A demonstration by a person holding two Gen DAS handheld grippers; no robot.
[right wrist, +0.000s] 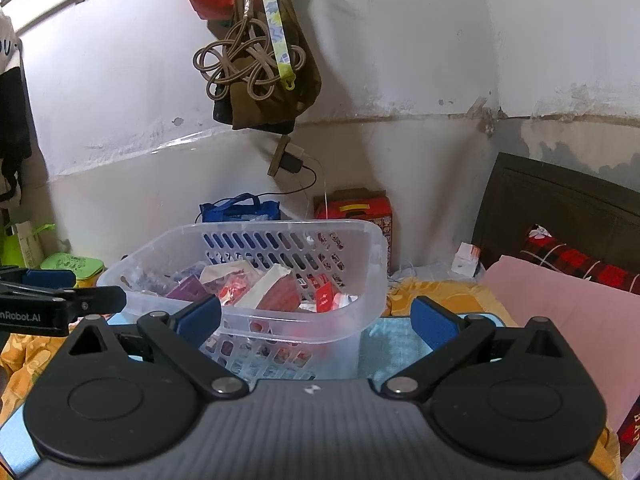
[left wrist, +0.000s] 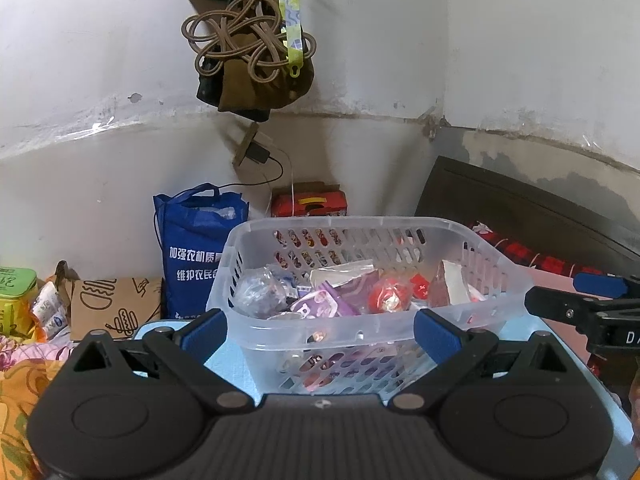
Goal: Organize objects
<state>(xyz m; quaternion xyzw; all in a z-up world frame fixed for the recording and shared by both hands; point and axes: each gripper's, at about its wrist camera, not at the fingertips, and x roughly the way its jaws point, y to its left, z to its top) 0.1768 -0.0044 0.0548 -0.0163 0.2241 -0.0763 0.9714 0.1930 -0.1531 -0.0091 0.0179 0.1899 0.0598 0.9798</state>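
A clear plastic basket (left wrist: 496,264) (right wrist: 372,248) with slotted walls stands on a light blue mat (right wrist: 388,344). It holds several snack packets, among them purple ones (left wrist: 336,300) and red ones (right wrist: 280,300). My left gripper (left wrist: 320,332) is open, its blue pads on either side of the basket's near wall and a little in front of it. My right gripper (right wrist: 316,320) is open too, facing the basket's right corner, with nothing between its fingers. Each gripper shows at the side of the other's view.
A blue tote bag (left wrist: 196,256) and a red carton (right wrist: 356,212) stand behind the basket against the wall. Bags and cords (left wrist: 248,48) hang above. A paper bag (left wrist: 116,308) and a green tin (left wrist: 16,292) are left. A pink pillow (right wrist: 568,312) and dark headboard (right wrist: 560,208) are right.
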